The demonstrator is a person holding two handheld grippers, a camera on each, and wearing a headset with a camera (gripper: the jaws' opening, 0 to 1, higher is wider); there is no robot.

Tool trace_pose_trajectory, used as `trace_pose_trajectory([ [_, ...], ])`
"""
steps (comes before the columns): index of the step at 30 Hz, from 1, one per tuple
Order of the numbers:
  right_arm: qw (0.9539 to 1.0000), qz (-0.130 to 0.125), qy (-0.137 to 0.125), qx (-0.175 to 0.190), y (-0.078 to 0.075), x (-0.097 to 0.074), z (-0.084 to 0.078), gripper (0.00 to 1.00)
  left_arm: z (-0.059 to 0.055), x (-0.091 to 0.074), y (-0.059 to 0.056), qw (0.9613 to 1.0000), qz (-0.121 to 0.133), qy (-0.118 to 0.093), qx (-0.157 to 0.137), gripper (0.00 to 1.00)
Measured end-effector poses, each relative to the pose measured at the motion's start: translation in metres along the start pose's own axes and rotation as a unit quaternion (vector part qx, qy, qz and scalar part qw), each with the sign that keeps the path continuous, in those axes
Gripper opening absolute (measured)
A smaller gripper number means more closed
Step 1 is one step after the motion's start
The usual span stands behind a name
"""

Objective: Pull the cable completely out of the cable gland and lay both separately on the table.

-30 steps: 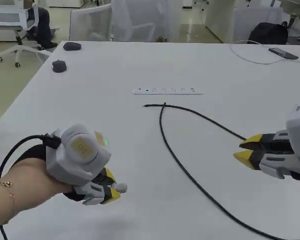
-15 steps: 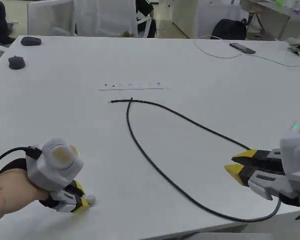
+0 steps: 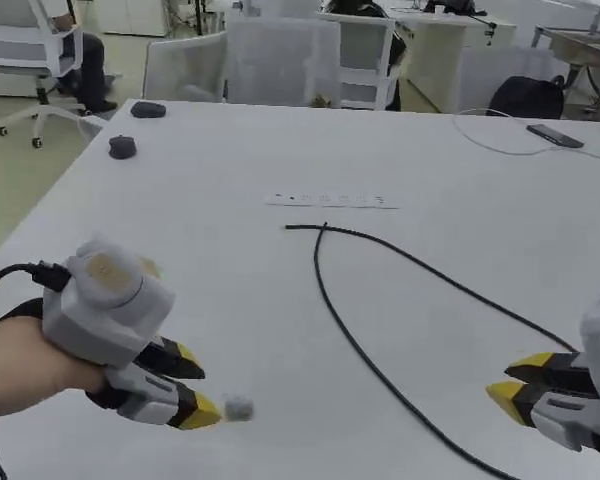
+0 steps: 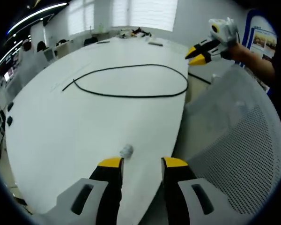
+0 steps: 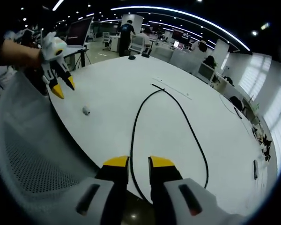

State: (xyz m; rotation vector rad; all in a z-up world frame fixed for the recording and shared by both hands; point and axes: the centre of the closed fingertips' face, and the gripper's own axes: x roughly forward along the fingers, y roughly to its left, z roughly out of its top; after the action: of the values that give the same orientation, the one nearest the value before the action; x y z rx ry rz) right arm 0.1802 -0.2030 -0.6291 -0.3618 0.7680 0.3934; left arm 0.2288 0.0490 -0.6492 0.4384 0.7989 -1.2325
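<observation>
Both spread: left hand-held gripper [image 3: 201, 385], right hand-held gripper [image 3: 516, 377]; cable gland [image 3: 239, 408] apart from cable [image 3: 316, 265].

The table [image 3: 230, 290] is finished smooth, matt white. The cable [image 3: 302, 228] is sheathed in matt black rubbery-looking stuff, and the cable gland [image 3: 239, 408] looks moulded in pale grey plastic.

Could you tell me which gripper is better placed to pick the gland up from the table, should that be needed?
Left. The left gripper is open with the gland lying just beyond its tips; the right gripper, also open, is on the far side of the cable, much farther away.
</observation>
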Motion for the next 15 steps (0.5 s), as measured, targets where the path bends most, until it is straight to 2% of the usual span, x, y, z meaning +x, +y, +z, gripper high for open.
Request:
trace_pose_trajectory([
  [1, 1.0000, 0.004, 0.005, -0.002, 0.004, 0.003, -0.001, 0.15, 0.000, -0.011, -0.006, 1.0000, 0.003, 0.000, -0.005, 0.35],
  [3, 0.9998, 0.015, 0.010, 0.000, 0.011, 0.005, -0.003, 0.18, -0.002, -0.025, -0.008, 0.9997, 0.021, -0.004, -0.014, 0.36],
  [5, 0.9993, 0.034, 0.013, 0.006, 0.022, 0.005, -0.003, 0.20, -0.001, -0.043, -0.009, 0.9984, 0.042, -0.028, -0.028, 0.36],
  [6, 0.9988, 0.046, 0.013, 0.012, 0.029, 0.004, -0.002, 0.20, -0.004, -0.055, -0.006, 0.9963, 0.063, -0.034, -0.047, 0.33],
  [8, 0.9972, 0.067, 0.015, 0.029, 0.040, 0.002, -0.002, 0.21, -0.010, -0.067, -0.004, 0.9946, 0.078, -0.038, -0.058, 0.23],
  [9, 0.9960, 0.079, 0.016, 0.040, 0.046, 0.001, -0.002, 0.21, -0.012, -0.075, -0.001, 0.9922, 0.094, -0.050, -0.065, 0.20],
  [11, 0.9912, 0.107, 0.007, 0.078, 0.058, -0.001, 0.001, 0.22, -0.009, -0.083, -0.002, 0.9862, 0.097, -0.096, -0.093, 0.22],
  [12, 0.9896, 0.114, 0.008, 0.087, 0.063, -0.002, 0.001, 0.23, -0.012, -0.085, -0.004, 0.9839, 0.097, -0.101, -0.111, 0.24],
  [13, 0.9888, 0.119, 0.012, 0.090, 0.067, -0.004, 0.000, 0.25, -0.020, -0.086, -0.005, 0.9825, 0.097, -0.095, -0.128, 0.26],
  [15, 0.9876, 0.124, 0.017, 0.095, 0.072, -0.008, -0.002, 0.29, -0.024, -0.091, -0.002, 0.9810, 0.111, -0.101, -0.123, 0.28],
])
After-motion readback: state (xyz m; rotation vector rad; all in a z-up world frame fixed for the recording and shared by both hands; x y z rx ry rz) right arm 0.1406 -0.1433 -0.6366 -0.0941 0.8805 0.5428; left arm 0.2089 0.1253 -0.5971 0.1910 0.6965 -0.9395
